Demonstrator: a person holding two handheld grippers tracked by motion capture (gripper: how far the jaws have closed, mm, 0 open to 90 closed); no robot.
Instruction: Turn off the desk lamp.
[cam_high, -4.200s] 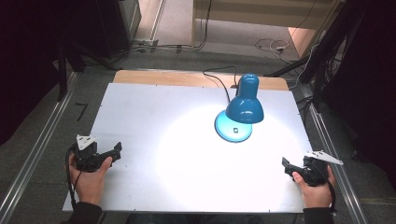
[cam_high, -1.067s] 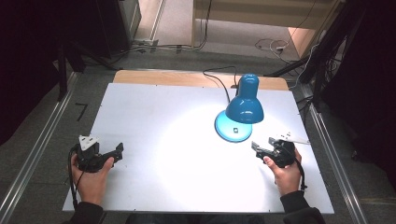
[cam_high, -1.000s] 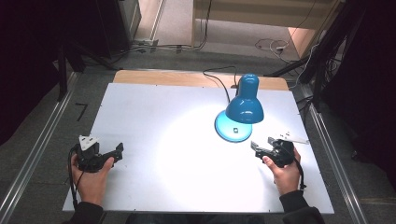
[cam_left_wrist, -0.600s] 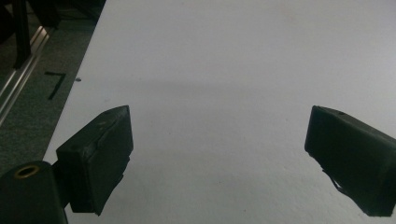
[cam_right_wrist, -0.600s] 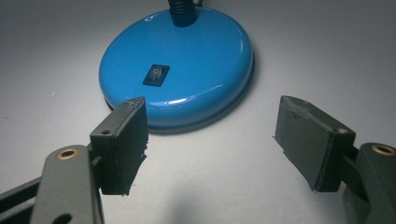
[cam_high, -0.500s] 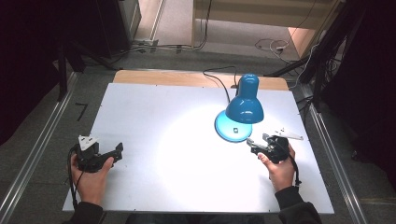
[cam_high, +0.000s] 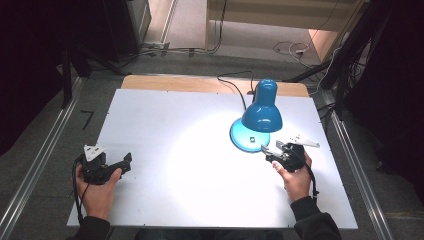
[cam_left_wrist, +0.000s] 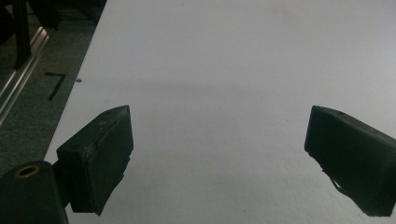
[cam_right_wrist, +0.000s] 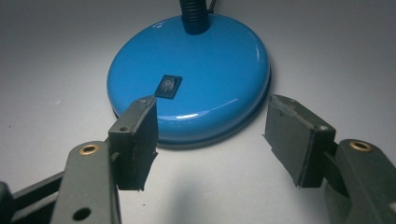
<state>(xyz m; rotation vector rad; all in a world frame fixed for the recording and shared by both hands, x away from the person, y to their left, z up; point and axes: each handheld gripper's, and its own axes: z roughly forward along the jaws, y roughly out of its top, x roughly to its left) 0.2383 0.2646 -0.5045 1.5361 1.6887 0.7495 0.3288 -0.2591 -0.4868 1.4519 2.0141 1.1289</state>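
Observation:
A blue desk lamp (cam_high: 262, 112) stands lit at the back right of the white table (cam_high: 165, 120), and its round base (cam_right_wrist: 215, 60) carries a small black rocker switch (cam_right_wrist: 168, 86). My right gripper (cam_high: 268, 154) points at the near rim of the base. Its jaws have just been closing but stand open with nothing held. The left fingertip (cam_right_wrist: 140, 112) sits just in front of the switch; I cannot tell whether it touches. My left gripper (cam_high: 125, 162) rests at the front left, its open jaws (cam_left_wrist: 217, 135) over bare table.
The lamp's black cable (cam_high: 235, 85) runs off the far edge over a wooden strip (cam_high: 175, 82). Metal rails (cam_high: 350, 165) flank the table on both sides. A bright pool of lamp light lies on the table's middle (cam_high: 200, 155).
My right gripper has moved from the front right edge, left and away from the person, up to the lamp base, and its jaws have narrowed. The left gripper has stayed put.

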